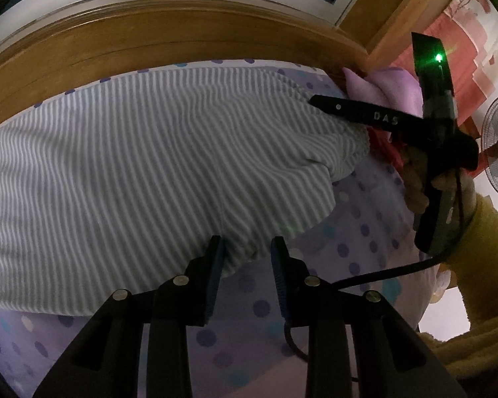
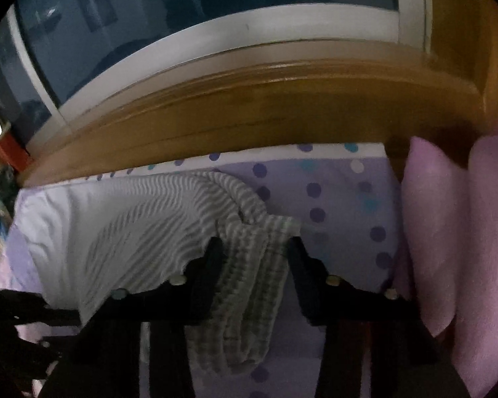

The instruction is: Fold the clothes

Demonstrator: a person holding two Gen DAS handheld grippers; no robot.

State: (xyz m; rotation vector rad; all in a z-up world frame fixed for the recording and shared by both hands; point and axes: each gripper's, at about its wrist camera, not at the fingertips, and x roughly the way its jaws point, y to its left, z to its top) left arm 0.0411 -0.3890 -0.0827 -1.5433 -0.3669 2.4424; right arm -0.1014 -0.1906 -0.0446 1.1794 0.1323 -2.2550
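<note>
While a striped garment (image 1: pixel 132 172) lies spread on the polka-dot bed sheet (image 1: pixel 358 238) below the wooden frame (image 1: pixel 169 39), the left tool (image 1: pixel 249 262) hovers spread at its near hem, gripping nothing. The right tool (image 2: pixel 254 265) straddles the bunched sleeve (image 2: pixel 245 298); whether it pinches is unclear. Folding appears under way; next, the sleeve likely needs carrying leftward across the body.

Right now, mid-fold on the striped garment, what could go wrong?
1. A bunched strip of the striped garment lies between the right hand-held gripper fingers with gaps either side; it may slip out.
2. The left hand-held gripper straddles only the garment's hem over the dotted sheet; it could pinch sheet too.
3. The black cable trails near the left fingers and might snag.
</note>
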